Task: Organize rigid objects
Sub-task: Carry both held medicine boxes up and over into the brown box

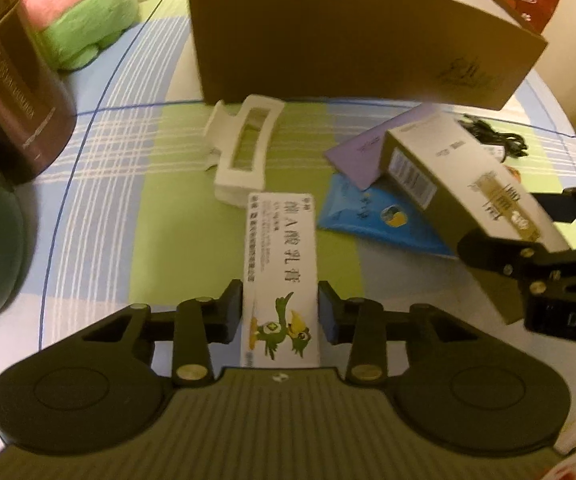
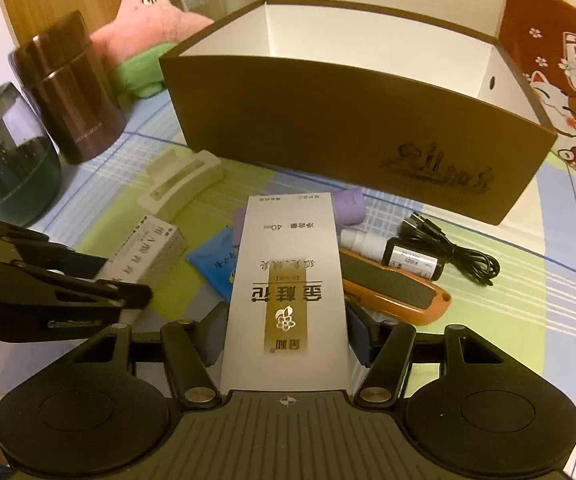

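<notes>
- left wrist view: my left gripper is pinching the near end of a slim white carton printed with a green cartoon bird, a pad on each long side. the carton points forward over the green, blue and white plaid tablecloth.
- ahead of it lies a cream plastic clip-like holder with a slot, and beyond that the big brown cardboard box with white inside walls, its front wall toward me. at right my other gripper carries a longer pale box above a blue wipes packet and a flat purple piece.
- right wrist view: my right gripper is clamped on a long white carton with a gold label strip, held clear of the cloth and aimed at the open brown box.
- under and beside it sit an orange utility knife, a small dark bottle with a white cap and a coiled black cable. a brown metal flask and a dark glass jar stand at left.
- risks as i judge them: both cartons are gripped only at one end, so a quick swing could let either pivot or slide out.
- the front wall of the box stands tall; coming in too low would knock a carton's far end against it.
- my two grippers are close together, and lifting both at once toward the same opening could make them collide.
</notes>
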Available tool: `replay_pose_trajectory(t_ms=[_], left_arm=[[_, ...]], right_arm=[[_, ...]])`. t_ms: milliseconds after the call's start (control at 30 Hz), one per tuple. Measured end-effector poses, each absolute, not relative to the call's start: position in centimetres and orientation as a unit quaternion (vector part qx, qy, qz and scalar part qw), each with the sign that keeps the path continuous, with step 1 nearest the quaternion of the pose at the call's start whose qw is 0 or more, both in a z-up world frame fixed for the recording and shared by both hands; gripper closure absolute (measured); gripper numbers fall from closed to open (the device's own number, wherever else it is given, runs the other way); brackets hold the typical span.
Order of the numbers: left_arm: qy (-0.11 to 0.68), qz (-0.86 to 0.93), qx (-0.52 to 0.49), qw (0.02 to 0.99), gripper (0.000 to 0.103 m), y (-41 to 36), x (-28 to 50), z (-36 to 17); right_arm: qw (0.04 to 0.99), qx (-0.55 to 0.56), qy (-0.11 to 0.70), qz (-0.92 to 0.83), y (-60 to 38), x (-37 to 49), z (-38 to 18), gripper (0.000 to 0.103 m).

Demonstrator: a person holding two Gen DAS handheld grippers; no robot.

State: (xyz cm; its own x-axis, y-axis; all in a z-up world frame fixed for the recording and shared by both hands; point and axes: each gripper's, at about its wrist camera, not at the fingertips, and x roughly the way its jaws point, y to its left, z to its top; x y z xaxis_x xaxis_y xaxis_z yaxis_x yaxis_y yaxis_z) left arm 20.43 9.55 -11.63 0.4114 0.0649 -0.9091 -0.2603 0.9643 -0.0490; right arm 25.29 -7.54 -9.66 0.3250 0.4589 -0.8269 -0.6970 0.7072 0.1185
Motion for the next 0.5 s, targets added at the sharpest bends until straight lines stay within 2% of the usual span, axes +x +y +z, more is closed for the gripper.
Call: replay_pose_trajectory(t_ms=[500], left_arm=[[0.530,0.098,-0.075,0.839,0.070,9.37,20.50,-11.69]], right_arm=[[0.809,-0.134,0.434,0.372,-7.29,25.66,-9.43,0.047]])
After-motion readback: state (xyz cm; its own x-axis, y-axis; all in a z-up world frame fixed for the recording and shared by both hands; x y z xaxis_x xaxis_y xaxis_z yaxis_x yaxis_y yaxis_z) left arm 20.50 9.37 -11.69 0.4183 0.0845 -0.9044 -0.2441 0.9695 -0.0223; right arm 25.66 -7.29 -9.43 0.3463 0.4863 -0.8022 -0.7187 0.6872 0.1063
